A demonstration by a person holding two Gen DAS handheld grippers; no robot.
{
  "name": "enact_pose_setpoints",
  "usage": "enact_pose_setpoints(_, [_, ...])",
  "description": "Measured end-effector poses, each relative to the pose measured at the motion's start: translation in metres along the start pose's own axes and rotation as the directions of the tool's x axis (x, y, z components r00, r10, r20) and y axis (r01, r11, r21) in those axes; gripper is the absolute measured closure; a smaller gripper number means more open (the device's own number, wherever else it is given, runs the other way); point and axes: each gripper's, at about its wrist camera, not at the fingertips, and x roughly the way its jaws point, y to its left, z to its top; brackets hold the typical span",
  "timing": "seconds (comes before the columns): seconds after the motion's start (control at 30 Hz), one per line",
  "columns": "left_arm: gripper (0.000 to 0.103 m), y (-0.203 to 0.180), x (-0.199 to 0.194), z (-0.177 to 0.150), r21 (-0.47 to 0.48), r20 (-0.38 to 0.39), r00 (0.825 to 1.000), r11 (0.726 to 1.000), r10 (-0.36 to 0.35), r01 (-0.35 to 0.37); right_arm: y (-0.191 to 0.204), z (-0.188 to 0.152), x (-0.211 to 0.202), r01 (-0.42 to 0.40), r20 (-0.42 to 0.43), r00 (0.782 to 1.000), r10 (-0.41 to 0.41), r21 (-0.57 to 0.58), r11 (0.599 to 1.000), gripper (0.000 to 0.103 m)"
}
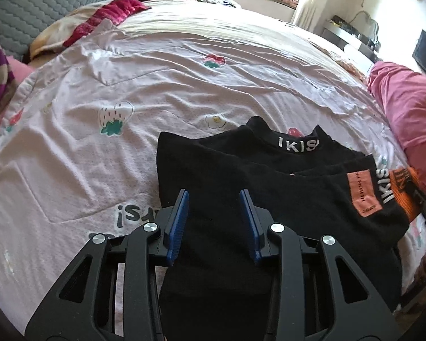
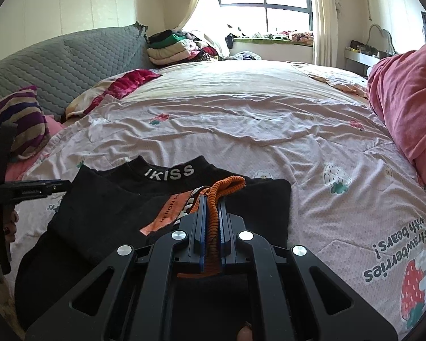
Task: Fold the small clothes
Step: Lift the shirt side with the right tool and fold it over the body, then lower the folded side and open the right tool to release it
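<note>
A small black top (image 1: 241, 176) with a white "IKISS" collar, an orange patch and orange ribbed cuffs lies partly folded on the pink strawberry bedspread (image 1: 127, 99). My left gripper (image 1: 214, 199) is open just over the top's left part, with black cloth between and below its blue pads. My right gripper (image 2: 212, 201) is shut on the orange cuff (image 2: 227, 184) and holds the sleeve over the black top (image 2: 99, 213). The right gripper shows at the right edge of the left wrist view (image 1: 420, 199). The left gripper shows at the left of the right wrist view (image 2: 65, 182).
A pink cloth heap (image 1: 406, 105) lies on the bed's right side. A striped pillow (image 2: 17, 119) and a red-patterned blanket (image 2: 125, 85) lie at the left by the grey headboard (image 2: 71, 62). Stacked clothes (image 2: 173, 48) sit at the far end under the window.
</note>
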Motion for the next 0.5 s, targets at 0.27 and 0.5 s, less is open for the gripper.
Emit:
enact_pose_setpoints(0.27, [0.074, -0.016, 0.009, -0.007, 0.051, -0.022, 1.0, 0.999, -0.014, 0.016, -0.006, -0.01, 0.011, 0.032, -0.051, 0.998, -0.031, 0.016, 0.999, 0.092])
enact_pose_setpoints(0.5, [0.074, -0.008, 0.03, -0.017, 0.037, -0.117, 0.993, 0.999, 0.028, -0.023, -0.024, -0.013, 0.005, 0.07, -0.059, 0.996, -0.066, 0.063, 0.996, 0.068])
